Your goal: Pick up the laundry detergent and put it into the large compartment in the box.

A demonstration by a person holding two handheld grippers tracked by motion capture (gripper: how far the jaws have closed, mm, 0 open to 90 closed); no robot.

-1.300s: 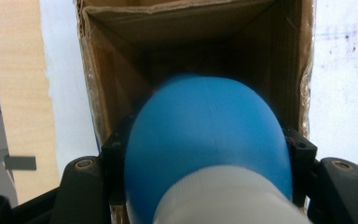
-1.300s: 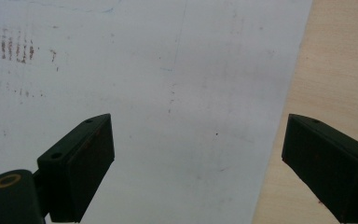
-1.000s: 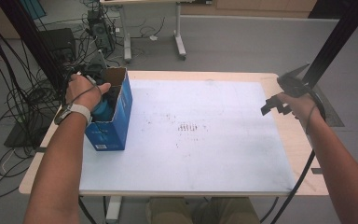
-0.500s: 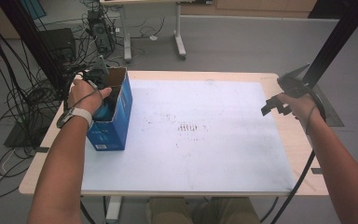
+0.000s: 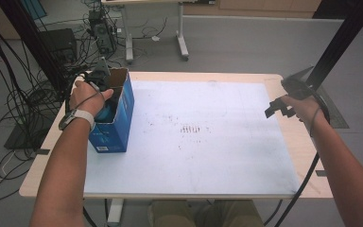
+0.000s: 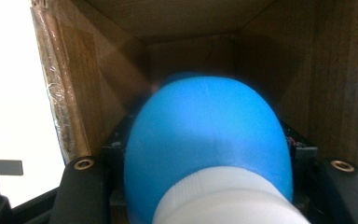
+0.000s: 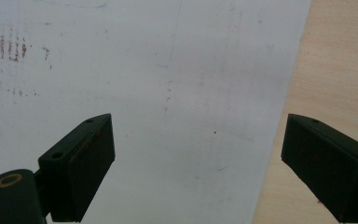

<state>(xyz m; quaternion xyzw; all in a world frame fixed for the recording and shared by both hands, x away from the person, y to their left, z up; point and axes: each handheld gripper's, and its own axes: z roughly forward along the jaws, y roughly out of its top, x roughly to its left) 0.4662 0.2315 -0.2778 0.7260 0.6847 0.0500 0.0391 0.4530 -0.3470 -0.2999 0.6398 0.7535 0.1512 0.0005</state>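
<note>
While the hands hover:
Left gripper [image 5: 105,101]: jaws clamp blue bottle [image 6: 207,140] inside box [image 5: 118,127], bench's [image 5: 307,156] far left.
Right gripper [image 7: 196,163]: jaws wide, nothing between.

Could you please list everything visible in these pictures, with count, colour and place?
Blue bottle: one, blue with a white cap, inside the box, clamped between the left gripper's jaws.
Cardboard box: one, blue outside, brown inside, open at the top, on the table's left edge.
White sheet: one, white with small dark marks near its middle, covering most of the tabletop.
Table: one, light wood, bare along the edges.
Second table: one, white legs, on the grey floor behind.
Cables: many, black, on the floor at left.
Left gripper: one, black, reaching into the box, shut on the bottle.
Right gripper: one, black, jaws wide apart, holding nothing, over the sheet's right edge.
</note>
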